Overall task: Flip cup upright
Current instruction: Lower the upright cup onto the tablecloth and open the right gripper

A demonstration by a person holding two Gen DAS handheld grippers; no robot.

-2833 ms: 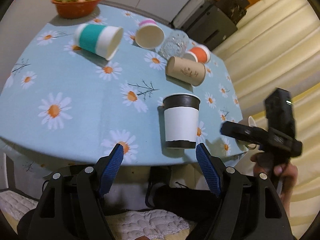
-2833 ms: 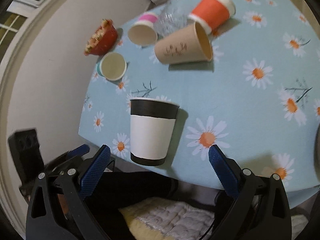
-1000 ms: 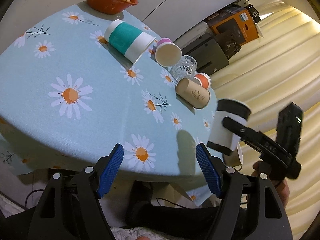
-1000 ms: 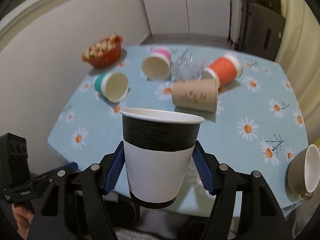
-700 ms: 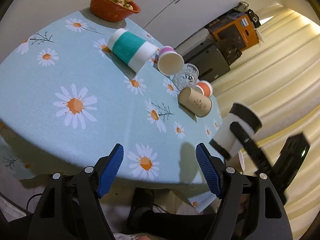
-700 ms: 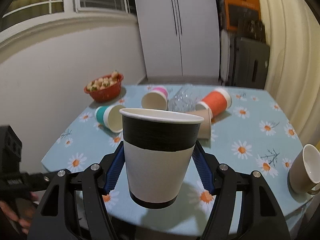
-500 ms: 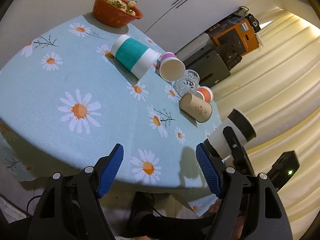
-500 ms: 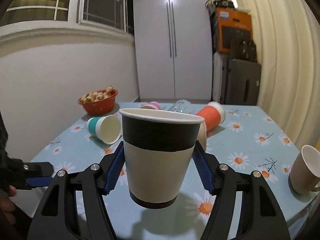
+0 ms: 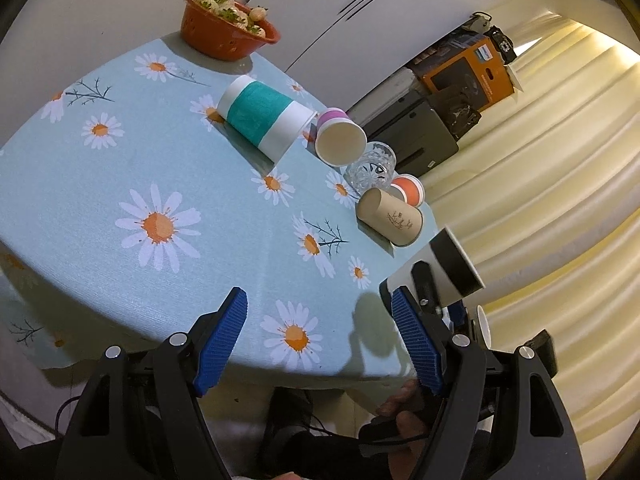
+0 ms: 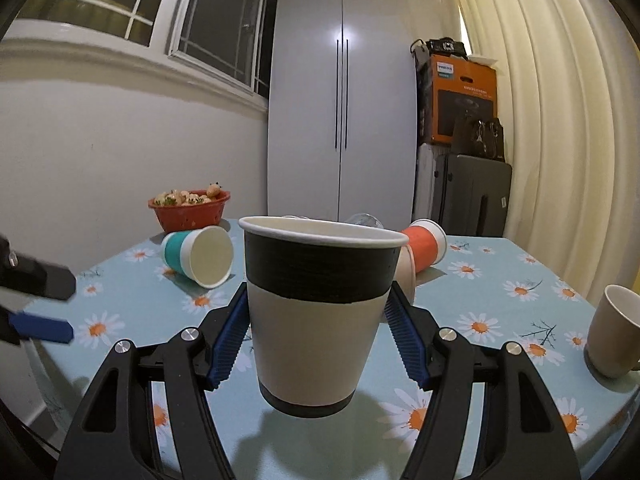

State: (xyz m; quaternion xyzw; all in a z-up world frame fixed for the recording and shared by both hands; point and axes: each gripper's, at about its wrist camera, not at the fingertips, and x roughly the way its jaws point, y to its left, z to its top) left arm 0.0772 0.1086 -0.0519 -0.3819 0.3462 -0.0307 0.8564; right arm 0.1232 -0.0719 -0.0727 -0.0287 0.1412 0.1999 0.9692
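Observation:
My right gripper (image 10: 316, 340) is shut on a black-and-white paper cup (image 10: 316, 312) and holds it upright above the near edge of the daisy tablecloth (image 10: 500, 320). The same cup (image 9: 448, 276) shows at the right of the left wrist view, off the table's edge, with the right gripper (image 9: 424, 288) around it. My left gripper (image 9: 320, 332) is open and empty over the near table edge; its finger tip shows at the left in the right wrist view (image 10: 40, 328).
On the table lie a teal-and-white cup (image 9: 264, 120), a pink cup (image 9: 340, 140), a brown cup (image 9: 390, 216) and an orange cup (image 9: 408, 192), all on their sides, beside a glass (image 9: 370, 168). An orange bowl (image 9: 228, 36) stands far back. A beige mug (image 10: 616, 332) stands right.
My right gripper closed on the cup, lifted it off the table and levelled out, so the cup now hangs upright in the air. My left gripper stayed open and drew back left.

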